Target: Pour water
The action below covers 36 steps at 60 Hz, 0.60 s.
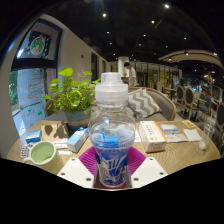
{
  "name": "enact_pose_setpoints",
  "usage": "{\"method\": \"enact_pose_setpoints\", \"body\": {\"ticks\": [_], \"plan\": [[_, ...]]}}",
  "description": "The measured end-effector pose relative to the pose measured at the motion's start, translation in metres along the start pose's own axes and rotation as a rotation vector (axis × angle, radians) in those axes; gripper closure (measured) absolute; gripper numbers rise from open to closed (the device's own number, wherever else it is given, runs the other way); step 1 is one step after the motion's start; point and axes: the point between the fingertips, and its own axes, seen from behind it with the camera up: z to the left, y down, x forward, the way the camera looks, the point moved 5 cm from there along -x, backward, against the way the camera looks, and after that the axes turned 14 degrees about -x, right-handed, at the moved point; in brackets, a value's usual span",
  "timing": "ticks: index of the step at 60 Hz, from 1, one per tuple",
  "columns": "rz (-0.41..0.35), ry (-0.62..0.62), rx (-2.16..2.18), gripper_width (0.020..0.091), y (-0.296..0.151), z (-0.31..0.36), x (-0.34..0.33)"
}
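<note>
A clear plastic water bottle [111, 135] with a white cap and a blue label stands upright between my fingers. My gripper [111, 168] is shut on the bottle, with both magenta pads [89, 160] pressing its lower sides. The bottle's base is hidden behind the fingers. A pale green bowl [42, 152] sits on the wooden table [180, 156] to the left, beyond the left finger.
A potted green plant [72, 96] stands at the back left of the table. Small boxes and packets [152, 135] lie to the right of the bottle, a blue item [77, 141] to its left. A person [130, 75] stands far behind.
</note>
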Motion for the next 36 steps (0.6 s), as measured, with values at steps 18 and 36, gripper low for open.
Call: {"method": "enact_pose_setpoints", "body": {"ticks": [18,36], "plan": [[0.091,-0.006,-0.028,0.039,0.009,0.007,-0.001],[0.234,-0.027,-0.05,0.0247,0.012,0.011,-0.082]]}}
